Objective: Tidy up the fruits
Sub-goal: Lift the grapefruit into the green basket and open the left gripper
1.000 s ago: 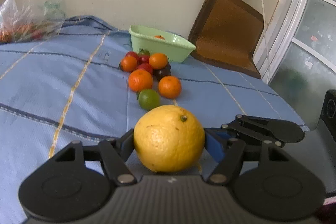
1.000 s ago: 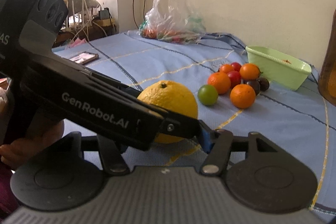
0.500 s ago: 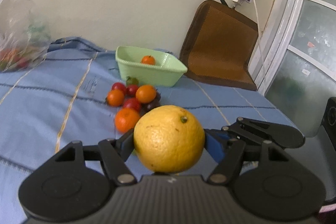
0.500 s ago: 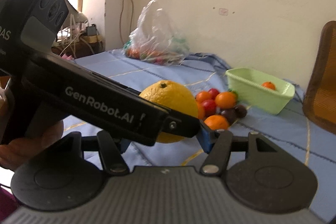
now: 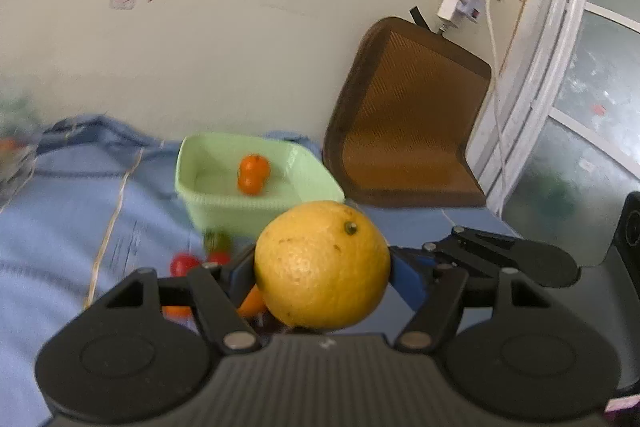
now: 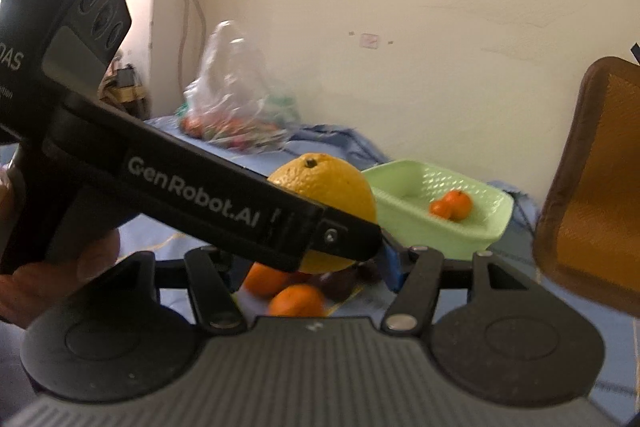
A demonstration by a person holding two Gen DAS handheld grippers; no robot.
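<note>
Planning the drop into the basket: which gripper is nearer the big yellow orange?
Left. The left gripper clamps the yellow orange between its pads. The right gripper sits close alongside, facing the fruit; whether it touches the fruit is unclear.

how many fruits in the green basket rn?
1: a small orange fruit lying on the floor of the green basket, near its middle. The near wall may hide more. The big yellow orange is not in it yet.
</note>
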